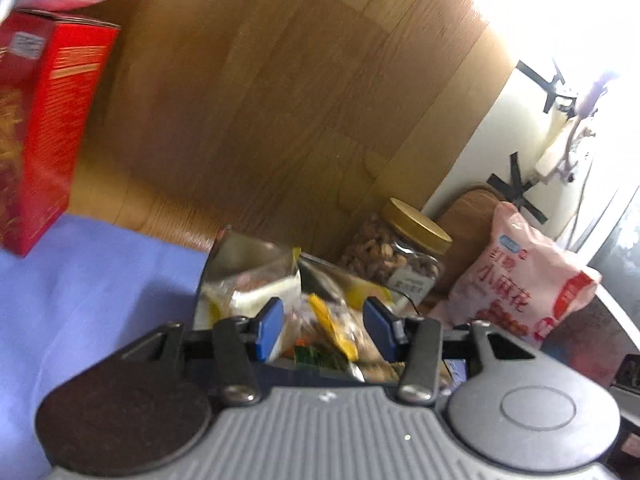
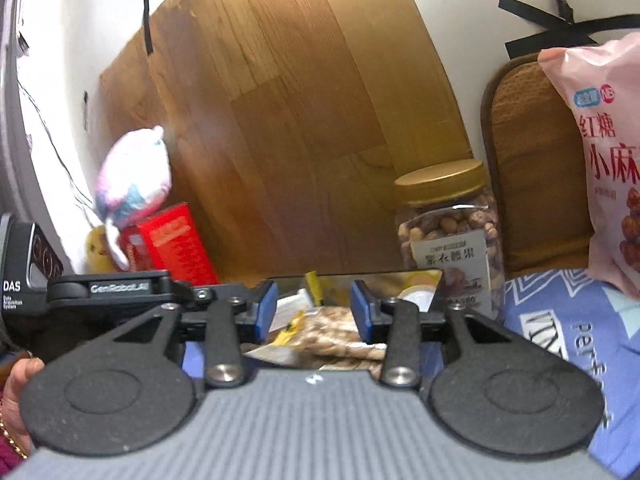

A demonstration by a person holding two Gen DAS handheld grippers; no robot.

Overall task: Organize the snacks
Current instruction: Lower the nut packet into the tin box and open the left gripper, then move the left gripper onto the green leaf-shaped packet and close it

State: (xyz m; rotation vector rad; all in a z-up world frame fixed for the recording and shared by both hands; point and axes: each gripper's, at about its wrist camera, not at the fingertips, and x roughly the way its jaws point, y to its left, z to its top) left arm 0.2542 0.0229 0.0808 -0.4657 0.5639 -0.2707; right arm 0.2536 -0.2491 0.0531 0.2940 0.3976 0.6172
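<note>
An open silver foil bag (image 1: 248, 268) of small snack packets lies on the blue cloth (image 1: 100, 300). My left gripper (image 1: 324, 320) is open, its blue pads (image 1: 272, 320) either side of a yellow packet (image 1: 332, 326) at the bag's mouth, not closed on it. My right gripper (image 2: 314, 312) is open over the same bag (image 2: 384, 280), with loose packets (image 2: 336, 332) between its pads (image 2: 362, 312). The left gripper's body (image 2: 108, 292) shows at the left of the right wrist view.
A gold-lidded nut jar (image 1: 400, 256) (image 2: 452, 236) and a pink snack bag (image 1: 516, 280) (image 2: 604, 160) stand at the right. A red box (image 1: 40, 128) (image 2: 172, 244) and a pastel bag (image 2: 134, 176) stand at the left. A wood panel (image 2: 300, 100) backs them.
</note>
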